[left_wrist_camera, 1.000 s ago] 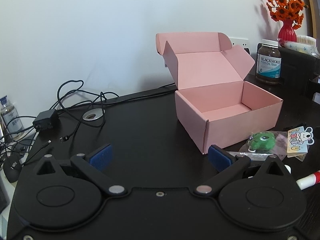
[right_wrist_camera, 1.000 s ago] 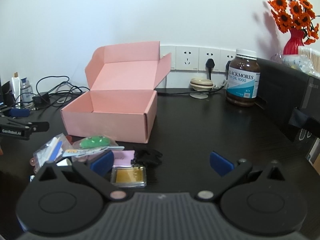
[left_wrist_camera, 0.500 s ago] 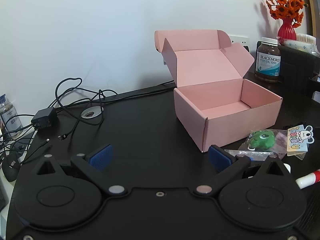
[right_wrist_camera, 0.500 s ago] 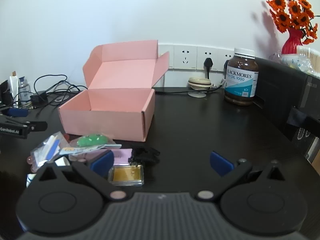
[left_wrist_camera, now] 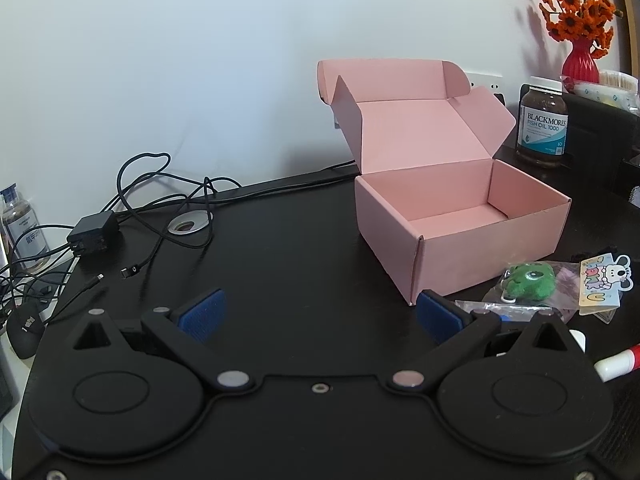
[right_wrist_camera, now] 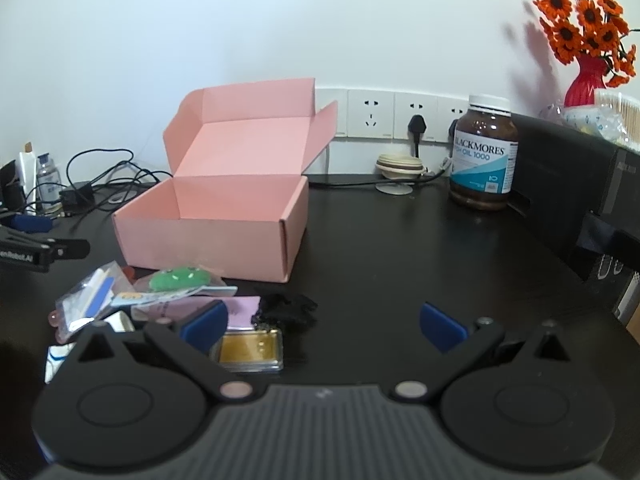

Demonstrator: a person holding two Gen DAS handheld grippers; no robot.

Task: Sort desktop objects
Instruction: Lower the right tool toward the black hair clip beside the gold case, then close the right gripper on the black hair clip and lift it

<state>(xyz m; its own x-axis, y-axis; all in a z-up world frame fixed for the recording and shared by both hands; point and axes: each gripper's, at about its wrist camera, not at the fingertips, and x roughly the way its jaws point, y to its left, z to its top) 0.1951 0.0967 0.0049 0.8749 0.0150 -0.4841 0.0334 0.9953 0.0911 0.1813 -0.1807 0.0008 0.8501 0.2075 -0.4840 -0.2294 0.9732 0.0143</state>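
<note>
Left gripper (left_wrist_camera: 320, 312) is wide open, holds nothing, and hangs low over bare counter (left_wrist_camera: 280, 248), its right pad just beside the box's near corner. Right gripper (right_wrist_camera: 322, 322) is also wide open and empty, low over the pile, left pad above the gold case (right_wrist_camera: 250, 348). Likely both are staged for a first pick, with the jaws pre-spread to clear small flat items.

Box (right_wrist_camera: 212, 216) sits mid-counter with its lid flipped back, presumably so items can drop straight in. Inside it is empty; bare pink floor shows in the left wrist view.

The loose things sit in a clump at the box's front wall, toward the counter's near edge: green toy (right_wrist_camera: 178, 279) in a clear bag, black clip (right_wrist_camera: 286, 308), purple note (right_wrist_camera: 240, 310), plastic packets (right_wrist_camera: 90, 296), sticker card (left_wrist_camera: 600, 284), red-white marker (left_wrist_camera: 618, 362). Nothing is sorted yet.

Bottle (right_wrist_camera: 484, 152) stands at the back right, closed, dark contents; cables (left_wrist_camera: 152, 200) lie at the back left, well apart from the pile.
</note>
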